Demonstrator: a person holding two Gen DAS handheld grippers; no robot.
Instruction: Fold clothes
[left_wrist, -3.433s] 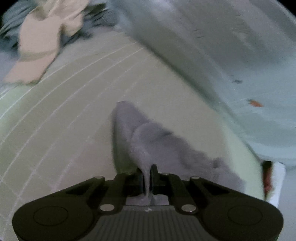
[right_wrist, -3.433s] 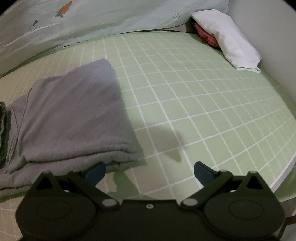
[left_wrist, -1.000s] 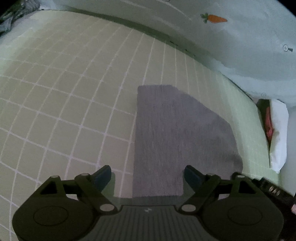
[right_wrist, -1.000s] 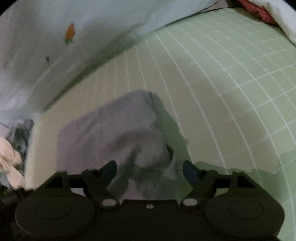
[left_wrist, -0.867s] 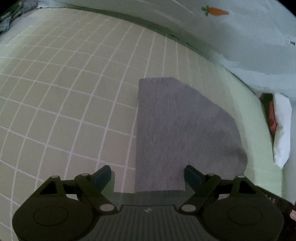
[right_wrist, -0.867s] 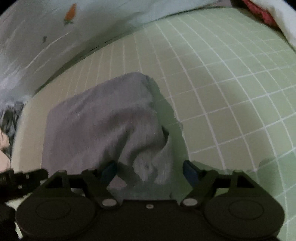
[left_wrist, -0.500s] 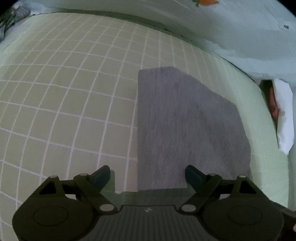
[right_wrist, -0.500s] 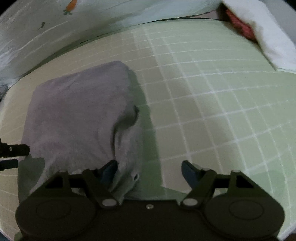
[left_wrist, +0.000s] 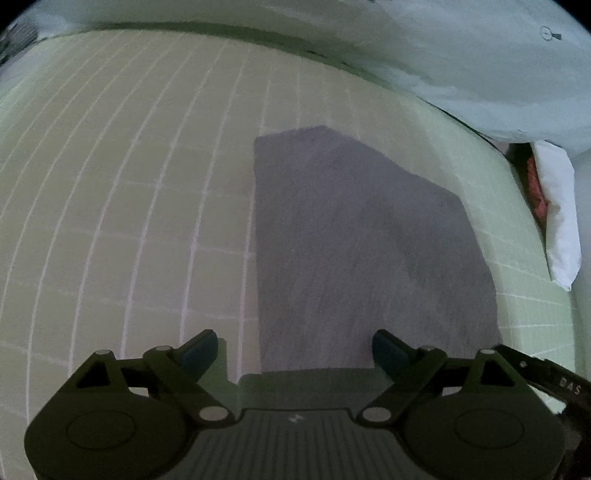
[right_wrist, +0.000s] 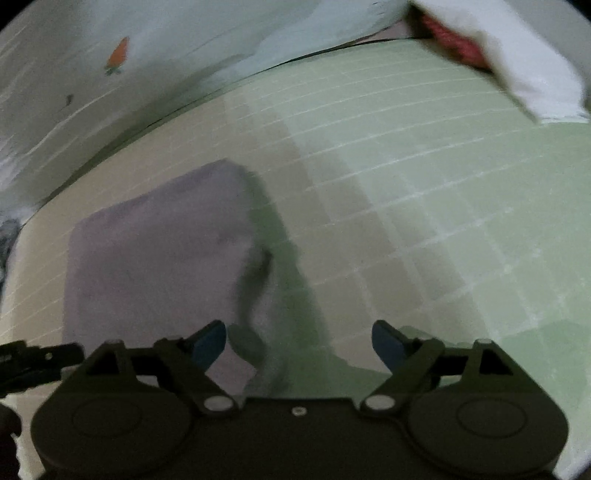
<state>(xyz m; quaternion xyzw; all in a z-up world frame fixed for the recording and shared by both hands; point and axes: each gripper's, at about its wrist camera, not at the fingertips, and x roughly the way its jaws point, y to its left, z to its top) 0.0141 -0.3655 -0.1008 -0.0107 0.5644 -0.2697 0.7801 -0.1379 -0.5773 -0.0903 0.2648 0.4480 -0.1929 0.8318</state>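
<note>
Grey garment (left_wrist: 362, 240) lies flat on the green checked bed sheet (left_wrist: 129, 184), folded into a tidy block w/ straight edges on the left & near sides. In the right wrist view the same grey cloth (right_wrist: 155, 258) has a small loose bump at its right edge, so that side isn't quite neat. We judge this piece mostly folded; maybe one more tuck or smoothing is left, but we can't tell for sure. What kind of garment it is, we can't tell either.

Our left gripper (left_wrist: 294, 349) hangs just over the near edge of the cloth, pointing fwd along it. Its jaws are spread wide & hold nothing. Our right gripper (right_wrist: 298, 341) sits at the cloth's right side, over the bumpy edge & the sheet beside it, jaws also spread wide, nothing in them. This view is blurry.

A pale blue duvet w/ a carrot print (right_wrist: 117, 59) lies at the far side of the bed. A white pillow (left_wrist: 559, 218) sits at the right.
</note>
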